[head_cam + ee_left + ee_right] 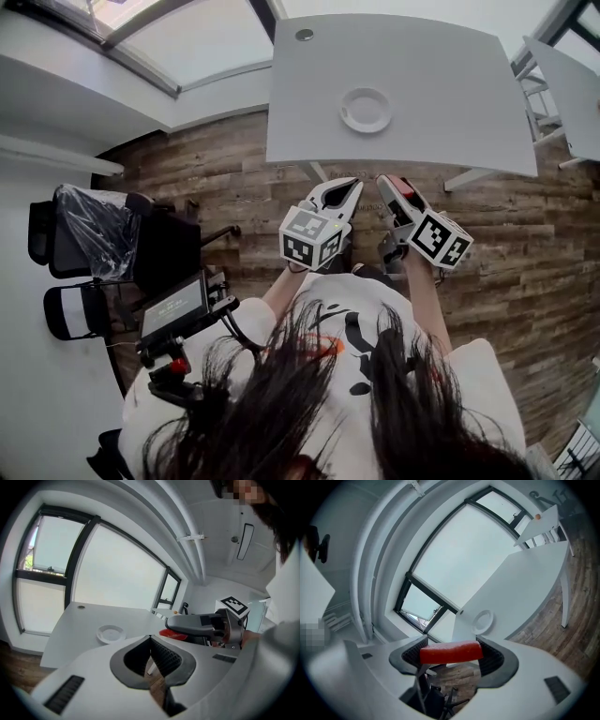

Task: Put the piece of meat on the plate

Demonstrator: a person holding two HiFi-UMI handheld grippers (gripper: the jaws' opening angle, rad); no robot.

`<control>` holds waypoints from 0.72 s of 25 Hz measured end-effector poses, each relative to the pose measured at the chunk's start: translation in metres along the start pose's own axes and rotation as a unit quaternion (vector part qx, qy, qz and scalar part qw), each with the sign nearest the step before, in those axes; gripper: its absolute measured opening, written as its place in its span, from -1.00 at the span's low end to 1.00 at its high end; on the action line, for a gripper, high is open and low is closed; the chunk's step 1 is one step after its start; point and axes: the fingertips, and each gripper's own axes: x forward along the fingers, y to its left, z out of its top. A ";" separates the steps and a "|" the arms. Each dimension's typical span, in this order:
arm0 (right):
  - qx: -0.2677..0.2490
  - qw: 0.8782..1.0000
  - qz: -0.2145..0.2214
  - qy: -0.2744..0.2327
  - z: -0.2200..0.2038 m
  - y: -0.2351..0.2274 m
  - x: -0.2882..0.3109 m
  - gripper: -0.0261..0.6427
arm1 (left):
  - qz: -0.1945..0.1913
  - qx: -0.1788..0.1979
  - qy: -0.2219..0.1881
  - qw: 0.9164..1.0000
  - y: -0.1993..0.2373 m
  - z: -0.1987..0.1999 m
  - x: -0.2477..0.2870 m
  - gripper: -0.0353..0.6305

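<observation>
A small white plate (366, 110) (110, 633) (482, 619) rests empty near the middle of the white table (422, 56). My right gripper (392, 183) (451, 652) is shut on a red strip of meat (440, 653) (401, 187), held crosswise between its pads. It hovers over the wooden floor, short of the table's near edge. My left gripper (345, 185) (150, 639) hangs beside it on the left, its jaws closed at the tips with nothing between them. In the left gripper view the right gripper (187, 625) and the meat (169, 633) show at the right.
A second white table (572, 84) stands at the far right. A black office chair (94, 234) and a stand with a small screen (173, 307) are at the left on the wood floor (234, 178). Large windows lie beyond the table.
</observation>
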 end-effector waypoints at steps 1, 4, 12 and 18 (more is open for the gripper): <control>0.000 1.000 -0.004 -0.002 0.008 -0.002 0.011 0.06 | -0.005 0.001 0.002 1.000 0.009 0.007 0.009 -0.88; -0.002 1.000 -0.015 -0.010 0.025 -0.007 0.031 0.06 | -0.021 0.015 0.007 1.000 0.023 0.023 0.029 -0.88; -0.038 0.998 -0.057 0.008 0.041 -0.027 0.108 0.06 | -0.046 0.019 0.030 0.998 0.088 0.045 0.071 -0.88; -0.091 0.989 -0.104 0.046 0.036 -0.049 0.162 0.06 | -0.058 0.000 0.052 0.997 0.133 0.045 0.089 -0.88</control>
